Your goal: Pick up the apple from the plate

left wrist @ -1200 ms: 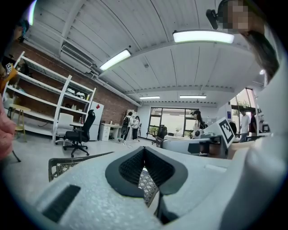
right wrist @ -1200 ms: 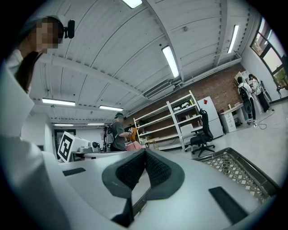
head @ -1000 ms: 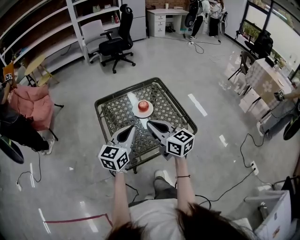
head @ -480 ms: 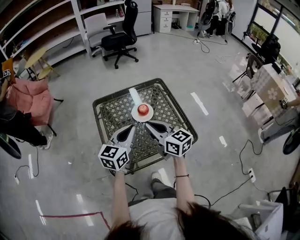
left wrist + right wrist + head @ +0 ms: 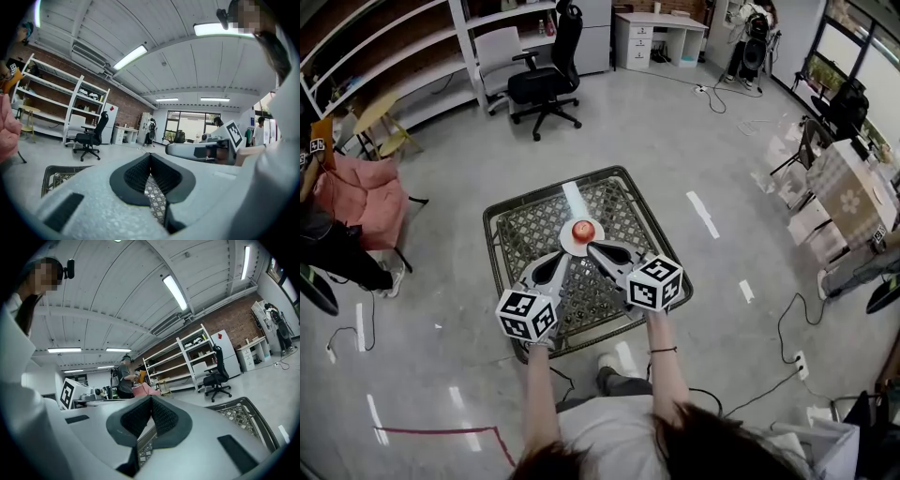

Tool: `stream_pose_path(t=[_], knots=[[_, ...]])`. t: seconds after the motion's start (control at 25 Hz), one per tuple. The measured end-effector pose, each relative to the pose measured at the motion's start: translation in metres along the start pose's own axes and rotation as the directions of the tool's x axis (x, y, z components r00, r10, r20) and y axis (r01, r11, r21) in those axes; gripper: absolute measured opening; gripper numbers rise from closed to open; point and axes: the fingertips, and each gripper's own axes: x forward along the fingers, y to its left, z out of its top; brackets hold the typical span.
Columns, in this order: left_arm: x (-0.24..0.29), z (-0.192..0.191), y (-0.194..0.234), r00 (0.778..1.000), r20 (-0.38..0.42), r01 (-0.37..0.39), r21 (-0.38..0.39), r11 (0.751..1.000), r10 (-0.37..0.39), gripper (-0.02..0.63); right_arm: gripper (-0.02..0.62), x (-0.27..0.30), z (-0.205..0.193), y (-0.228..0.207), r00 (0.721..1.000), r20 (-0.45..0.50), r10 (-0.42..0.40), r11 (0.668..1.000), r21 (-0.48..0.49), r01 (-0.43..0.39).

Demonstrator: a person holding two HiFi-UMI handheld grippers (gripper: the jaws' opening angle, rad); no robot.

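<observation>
I log: left tongs (image 5: 563, 256) closed, empty | right tongs (image 5: 592, 247) closed, empty | apple (image 5: 582, 230) on white plate (image 5: 566, 245), mid table (image 5: 522, 228), just beyond both tips.

Head view: from the person's head, facing forward and steeply down, far enough off to take in the whole table (image 5: 530, 234) and much floor around it. Other two views: mounted low on the left gripper (image 5: 563, 255) and the right gripper (image 5: 592, 247), very near their own jaws, facing almost level across the room. Shared by all three: the table's mesh top, the office chair (image 5: 546, 80) and the shelves (image 5: 389, 66). Caught also in the left gripper view, at its right: the right gripper.
</observation>
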Motion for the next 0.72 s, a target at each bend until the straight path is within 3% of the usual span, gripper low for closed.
stream_pose_path(t=[0.36, 0.72], knots=[[0.020, 0.009, 0.008, 0.998, 0.050, -0.041, 0.006, 0.999, 0.041, 0.011, 0.009, 0.009, 0.007, -0.022, 0.999, -0.013, 0.039, 0.999, -0.011, -0.039], [0.035, 0.001, 0.018, 0.998, 0.031, -0.052, -0.003, 0.999, 0.052, 0.011, 0.009, 0.016, 0.001, -0.038, 0.999, -0.013, 0.033, 0.999, 0.010, -0.033]])
